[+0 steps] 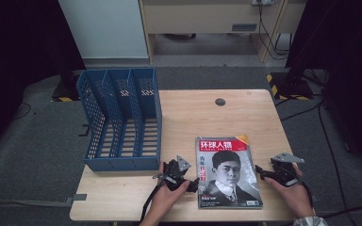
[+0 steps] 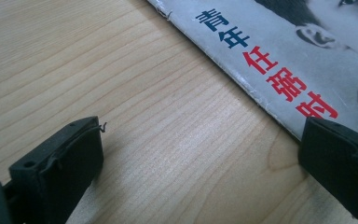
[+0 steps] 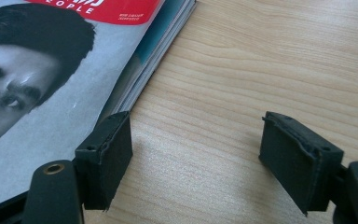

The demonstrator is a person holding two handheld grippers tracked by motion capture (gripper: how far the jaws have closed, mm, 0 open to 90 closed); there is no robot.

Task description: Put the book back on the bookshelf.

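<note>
High view: magazine flat on the wooden table, near the front edge, right of the blue file rack. Left gripper just beside its spine edge, right gripper just beside its open edge, both low over the table.

Left gripper view: jaws wide apart, nothing clamped; one over bare wood, the other overlapping the magazine's worn, whitened spine edge. Judged light and floppy, glossy cover likely slippery; spine the stiffest place to pinch.

Right gripper view: jaws apart, gripping nothing; one at the magazine's loose page edges, the other over bare wood. Pages likely to fan and sag if lifted from this side alone; a grip across the full thickness, shared between both sides, judged safer.
</note>
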